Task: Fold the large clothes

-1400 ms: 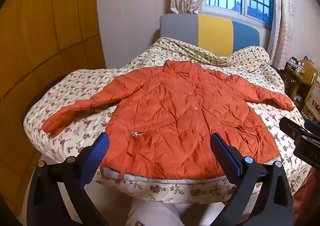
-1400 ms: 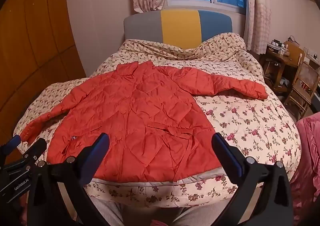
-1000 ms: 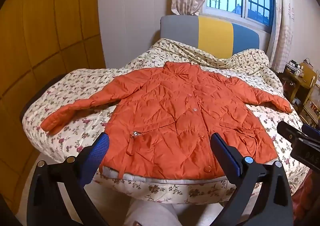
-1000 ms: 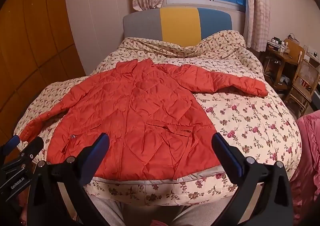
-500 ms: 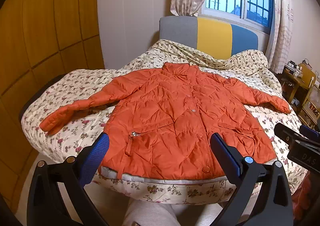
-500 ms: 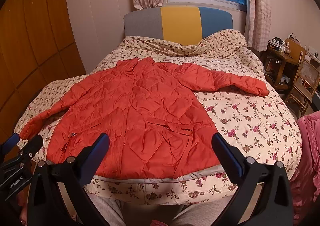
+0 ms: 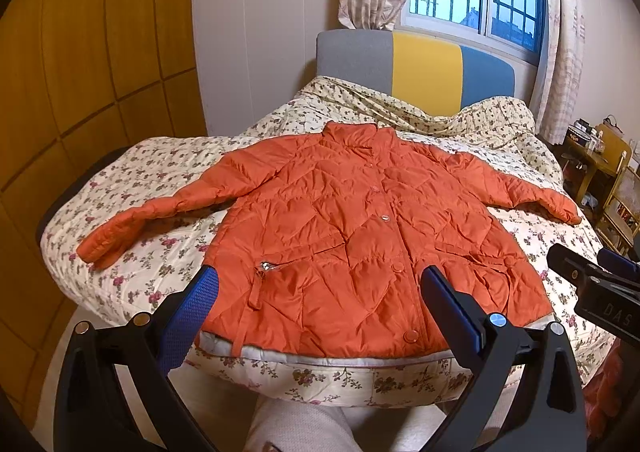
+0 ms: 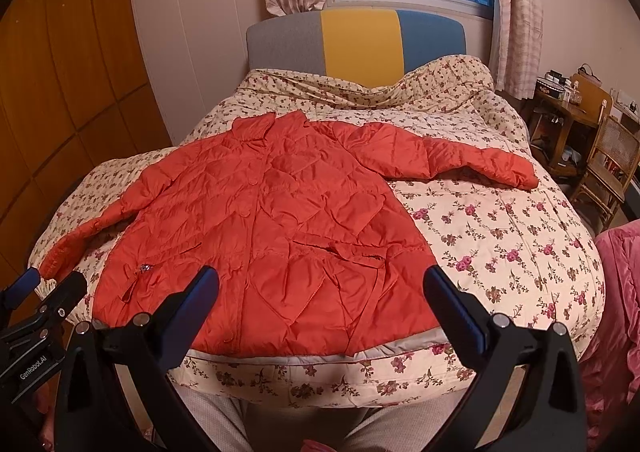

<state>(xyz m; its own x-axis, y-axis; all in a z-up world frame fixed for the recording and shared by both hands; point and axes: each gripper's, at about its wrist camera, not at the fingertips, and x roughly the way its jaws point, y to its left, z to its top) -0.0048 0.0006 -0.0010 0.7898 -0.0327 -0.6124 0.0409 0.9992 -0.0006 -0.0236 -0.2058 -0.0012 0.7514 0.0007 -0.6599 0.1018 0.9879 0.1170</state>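
Observation:
An orange quilted jacket lies flat and buttoned on a floral bedspread, sleeves spread to both sides, hem at the bed's near edge. It also shows in the right wrist view. My left gripper is open and empty, held off the bed in front of the hem. My right gripper is open and empty, also in front of the hem, to the right. Each gripper shows in the other's view: the right one, the left one.
The bed has a grey, yellow and blue headboard under a window. A wooden wardrobe stands on the left. A wooden desk and chair stand on the right. Pink fabric lies at the right edge.
Both grippers have drawn back and risen a little from the bed, so the jacket looks slightly smaller and lower. The jacket has not moved. Both grippers stay open.

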